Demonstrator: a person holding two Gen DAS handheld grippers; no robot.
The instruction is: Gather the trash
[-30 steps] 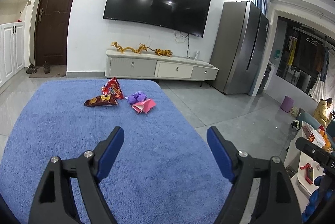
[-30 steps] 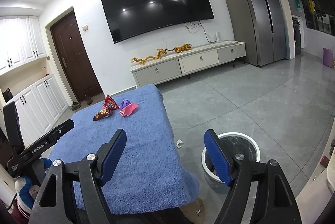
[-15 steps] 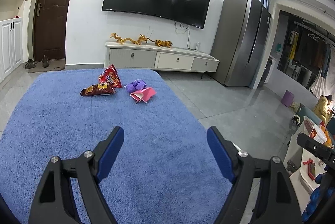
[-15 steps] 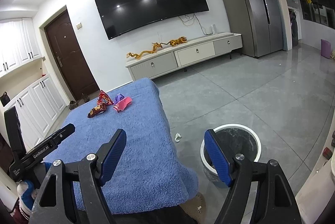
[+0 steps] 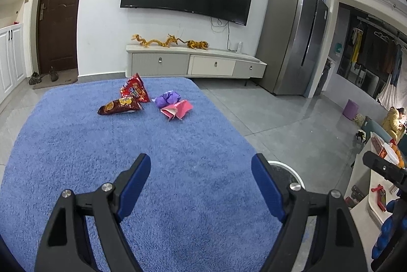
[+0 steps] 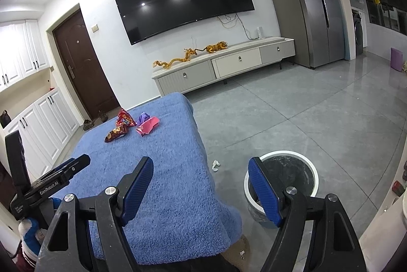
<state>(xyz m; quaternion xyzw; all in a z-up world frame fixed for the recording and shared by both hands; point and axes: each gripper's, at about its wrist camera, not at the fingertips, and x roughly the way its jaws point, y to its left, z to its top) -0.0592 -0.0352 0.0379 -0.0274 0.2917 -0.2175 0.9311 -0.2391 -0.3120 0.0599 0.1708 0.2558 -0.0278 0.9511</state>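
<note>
Trash lies at the far end of a blue fluffy cloth (image 5: 101, 170) over a table: a red snack bag (image 5: 134, 91), a dark brown snack bag (image 5: 118, 106), a purple crumpled wrapper (image 5: 168, 97) and a pink wrapper (image 5: 178, 110). They also show in the right wrist view: red bag (image 6: 125, 118), brown bag (image 6: 115, 133), purple wrapper (image 6: 143, 117), pink wrapper (image 6: 148, 126). My left gripper (image 5: 201, 172) is open and empty above the near part of the cloth. My right gripper (image 6: 201, 174) is open and empty at the cloth's right edge, beside a white-rimmed trash bin (image 6: 309, 157) on the floor.
A small white scrap (image 6: 215, 165) lies on the grey tiled floor by the table. A TV cabinet (image 5: 195, 63) stands against the far wall, a fridge (image 5: 292, 38) to its right. White cupboards (image 6: 38, 114) line the left. The left gripper's body (image 6: 45, 180) shows at lower left.
Both grippers have moved forward and a little lower toward the trash pile, which now looks nearer. Both stayed open and empty.
</note>
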